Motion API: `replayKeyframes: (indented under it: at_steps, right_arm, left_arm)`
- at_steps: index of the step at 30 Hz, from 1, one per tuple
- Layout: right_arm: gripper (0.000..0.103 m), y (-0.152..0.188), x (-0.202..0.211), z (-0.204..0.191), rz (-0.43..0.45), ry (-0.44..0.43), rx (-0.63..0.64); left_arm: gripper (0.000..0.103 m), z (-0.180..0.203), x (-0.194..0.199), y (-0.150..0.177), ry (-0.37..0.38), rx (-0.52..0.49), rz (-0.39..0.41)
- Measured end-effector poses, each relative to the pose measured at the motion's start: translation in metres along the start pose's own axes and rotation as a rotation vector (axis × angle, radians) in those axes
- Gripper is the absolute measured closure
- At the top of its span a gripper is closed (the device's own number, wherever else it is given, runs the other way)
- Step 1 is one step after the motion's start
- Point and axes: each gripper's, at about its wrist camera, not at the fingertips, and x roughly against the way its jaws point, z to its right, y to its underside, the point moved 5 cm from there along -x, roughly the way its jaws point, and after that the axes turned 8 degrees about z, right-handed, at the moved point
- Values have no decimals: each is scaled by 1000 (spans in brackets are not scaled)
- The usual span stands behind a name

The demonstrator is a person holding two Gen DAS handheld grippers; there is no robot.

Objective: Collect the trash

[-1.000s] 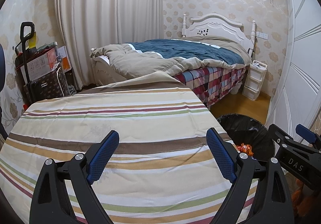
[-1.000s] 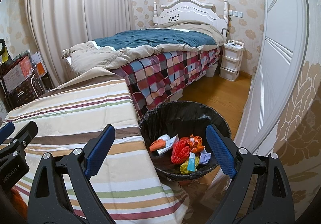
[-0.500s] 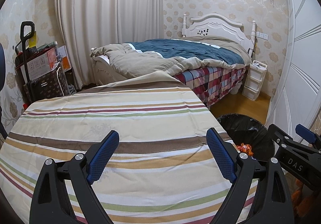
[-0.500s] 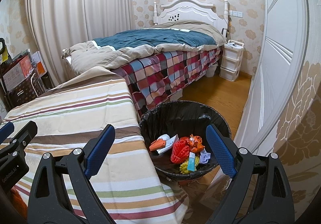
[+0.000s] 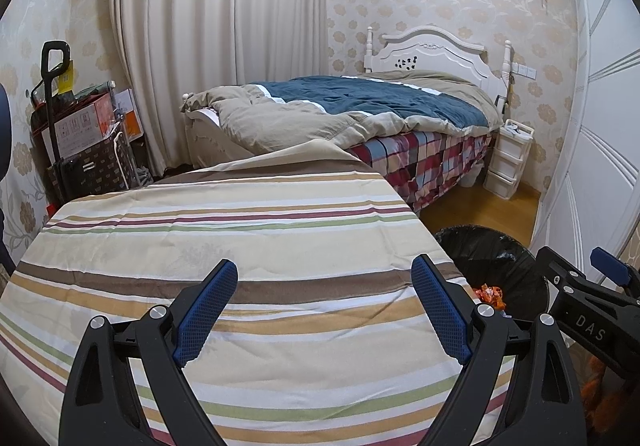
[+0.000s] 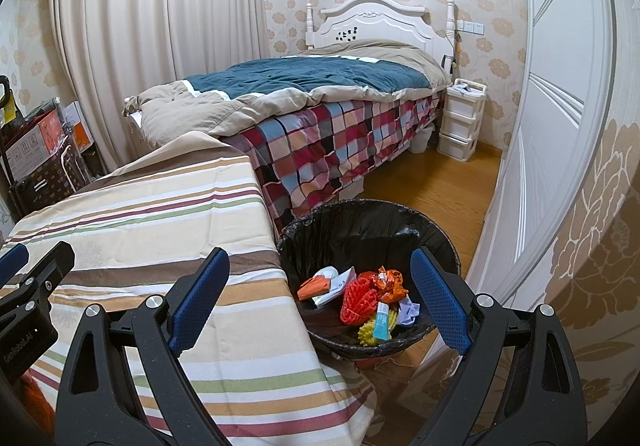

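A round bin lined with a black bag (image 6: 360,222) stands on the floor right of the table; its rim (image 5: 492,246) also shows in the left wrist view. Inside lie several pieces of trash: an orange wrapper (image 6: 314,286), a red ridged piece (image 6: 358,302), a crumpled orange foil (image 6: 390,280), a blue tube (image 6: 382,322) and white paper (image 6: 408,310). My right gripper (image 6: 320,298) hangs open over the table's right edge and the bin, holding nothing. My left gripper (image 5: 324,306) stands open above the striped tablecloth (image 5: 240,238), holding nothing.
A bed (image 6: 320,86) with a blue-and-beige duvet and a checked sheet stands behind the table. A white drawer unit (image 6: 460,118) sits beside it. White wardrobe doors (image 6: 552,126) run along the right. Boxes and a trolley (image 5: 76,134) crowd the left wall. Wooden floor (image 6: 432,186) lies between bed and bin.
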Motion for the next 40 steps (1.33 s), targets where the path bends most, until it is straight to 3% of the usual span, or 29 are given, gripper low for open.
replayKeyframes:
  at_steps: [32, 40]
  right_arm:
    - [13, -1, 0, -1, -2, 0, 1]
    - [13, 2, -1, -3, -9, -6, 8]
  left_arm:
    - [15, -8, 1, -4, -46, -1, 21]
    - [15, -16, -6, -2, -58, 19, -5]
